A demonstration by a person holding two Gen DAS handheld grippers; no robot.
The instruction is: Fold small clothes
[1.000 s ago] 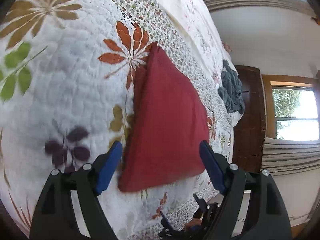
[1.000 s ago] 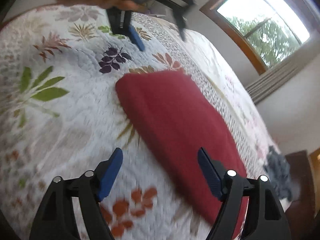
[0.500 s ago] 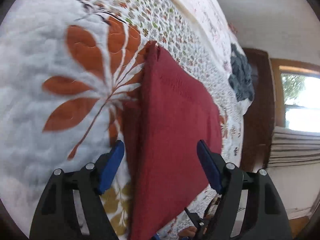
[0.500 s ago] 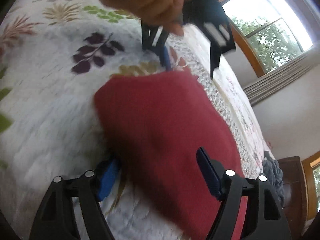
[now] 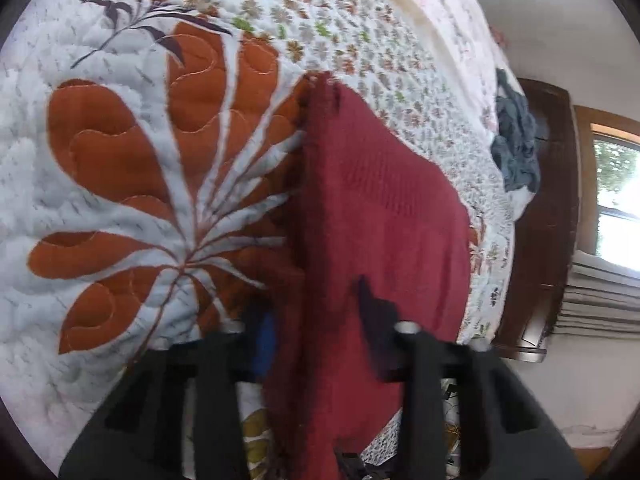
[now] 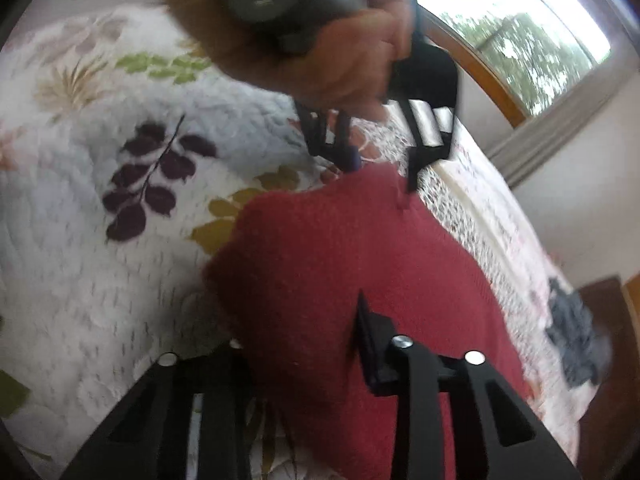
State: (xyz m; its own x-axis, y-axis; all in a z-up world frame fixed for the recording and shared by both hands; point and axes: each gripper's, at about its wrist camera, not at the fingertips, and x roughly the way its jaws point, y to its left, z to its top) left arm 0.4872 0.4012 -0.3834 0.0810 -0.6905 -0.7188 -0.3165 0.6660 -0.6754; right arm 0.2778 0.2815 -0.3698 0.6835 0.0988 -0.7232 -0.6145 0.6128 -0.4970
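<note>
A folded dark red cloth [image 5: 380, 208] lies on the floral quilt [image 5: 120, 184]. My left gripper [image 5: 316, 328] has its jaws drawn in on the cloth's near edge, with the fabric bunched between the blue pads. In the right wrist view, my right gripper [image 6: 300, 332] is shut on the opposite end of the red cloth [image 6: 340, 248]; its left finger is hidden under the fabric. A hand [image 6: 332, 64] holds the left gripper [image 6: 380, 168] at the cloth's far corner.
A grey-blue garment [image 5: 516, 152] lies crumpled near the quilt's far edge, also seen as the grey-blue garment [image 6: 576, 344]. Dark wooden furniture [image 5: 536, 220] stands beyond the bed. A window [image 6: 516, 32] is behind.
Both grippers came down onto the red cloth from opposite ends, and their jaws went from wide open to pinched on its edges.
</note>
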